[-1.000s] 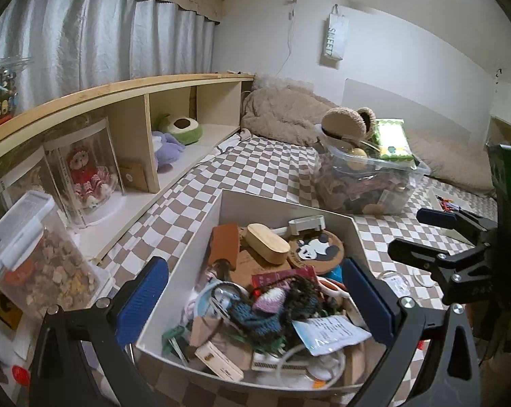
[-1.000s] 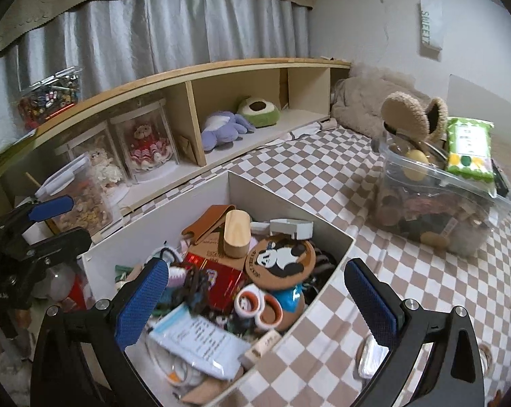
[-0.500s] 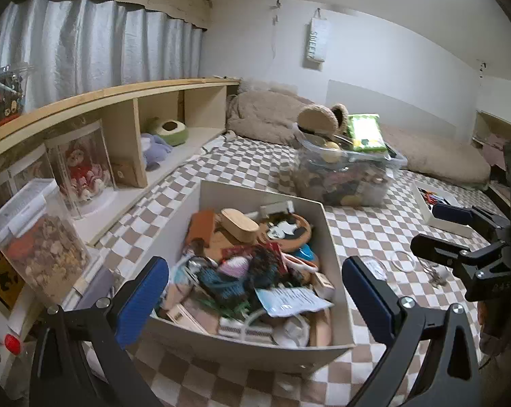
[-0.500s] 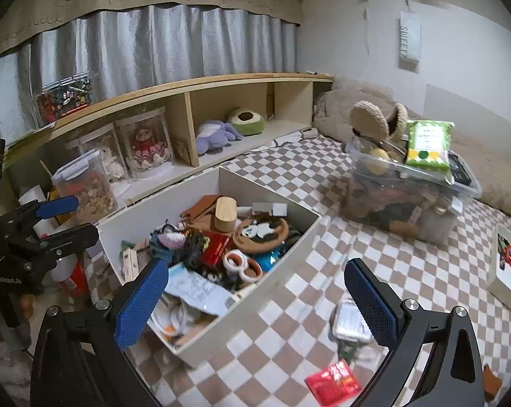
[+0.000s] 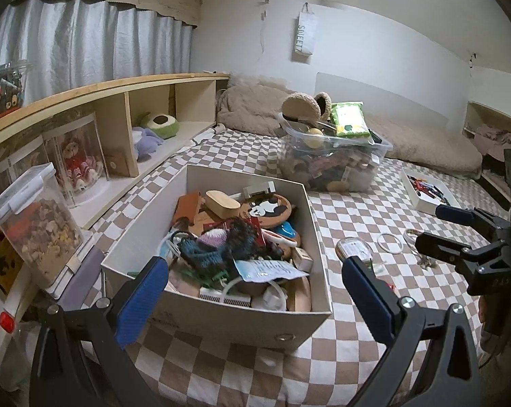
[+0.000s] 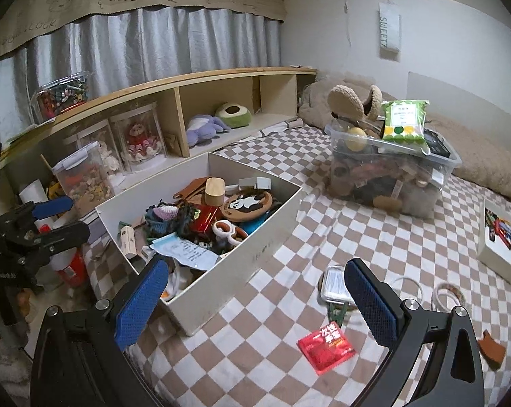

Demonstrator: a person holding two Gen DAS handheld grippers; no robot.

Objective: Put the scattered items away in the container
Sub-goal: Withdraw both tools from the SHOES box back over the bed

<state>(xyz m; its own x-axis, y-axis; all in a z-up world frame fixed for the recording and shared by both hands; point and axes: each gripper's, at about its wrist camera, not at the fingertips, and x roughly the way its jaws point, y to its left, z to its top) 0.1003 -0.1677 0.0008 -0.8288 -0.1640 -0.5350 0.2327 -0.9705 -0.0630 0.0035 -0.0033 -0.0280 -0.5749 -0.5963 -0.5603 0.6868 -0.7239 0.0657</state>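
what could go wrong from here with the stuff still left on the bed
1. The white box is already heaped; the loose paper slip on top could slide out when more goes in.
2. The red packet lies flat on the soft checkered cover, so the open right gripper may pinch fabric with it.
3. The thin white ring and tape roll may slip from the pads.

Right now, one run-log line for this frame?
phase: between picks | left gripper: open, empty | right gripper: open, empty | white cardboard box: part-filled | loose on checkered bedspread: red foil packet
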